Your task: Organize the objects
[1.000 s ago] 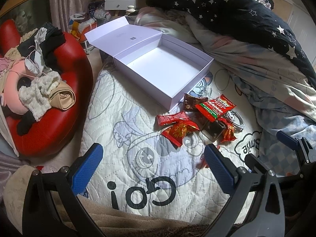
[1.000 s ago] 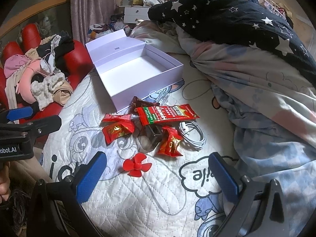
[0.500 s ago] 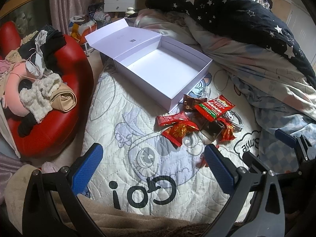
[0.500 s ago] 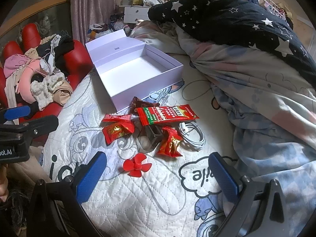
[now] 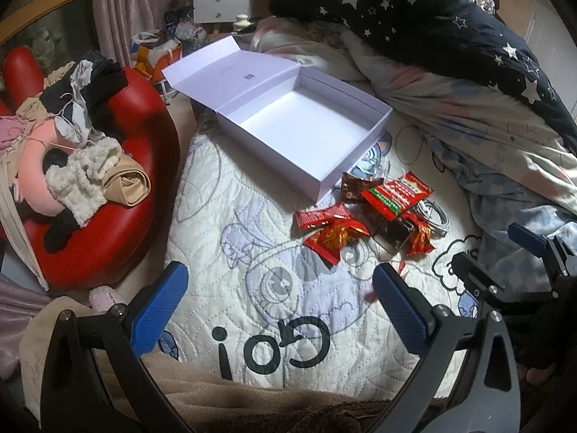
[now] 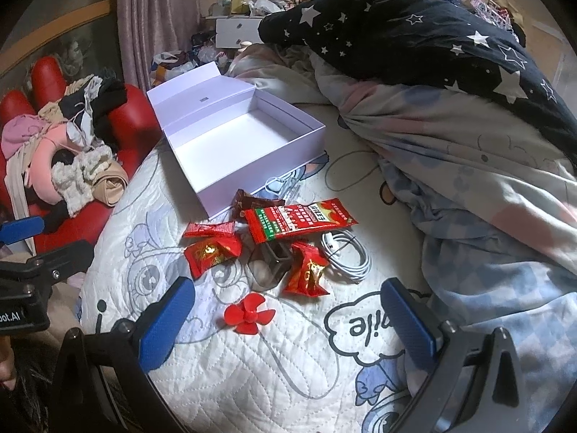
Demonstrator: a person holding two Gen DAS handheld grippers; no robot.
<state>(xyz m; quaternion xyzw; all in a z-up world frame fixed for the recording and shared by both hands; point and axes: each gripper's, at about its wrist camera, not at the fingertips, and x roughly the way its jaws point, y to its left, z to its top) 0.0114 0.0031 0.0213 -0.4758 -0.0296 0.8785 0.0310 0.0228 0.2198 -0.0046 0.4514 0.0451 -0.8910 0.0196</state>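
An open, empty white box (image 5: 306, 133) (image 6: 238, 144) lies on the quilted bed cover with its lid folded back. Just in front of it is a pile: several red snack packets (image 5: 333, 234) (image 6: 211, 250), a long red and green packet (image 6: 299, 218) (image 5: 396, 195), a brown wrapper (image 6: 249, 202), a dark small case (image 6: 268, 265), a coiled white cable (image 6: 348, 256) and a red propeller (image 6: 249, 315). My left gripper (image 5: 277, 306) is open and empty, short of the pile. My right gripper (image 6: 288, 321) is open and empty, just above the propeller.
A red chair (image 5: 108, 223) (image 6: 126, 122) piled with clothes stands left of the bed. Rumpled bedding and a dark star-print duvet (image 5: 432, 43) (image 6: 414, 47) fill the right side. A cluttered white drawer unit (image 5: 220, 5) stands at the back.
Both views have shifted only slightly; the left gripper has crept a little forward. Nothing has been picked up or moved.
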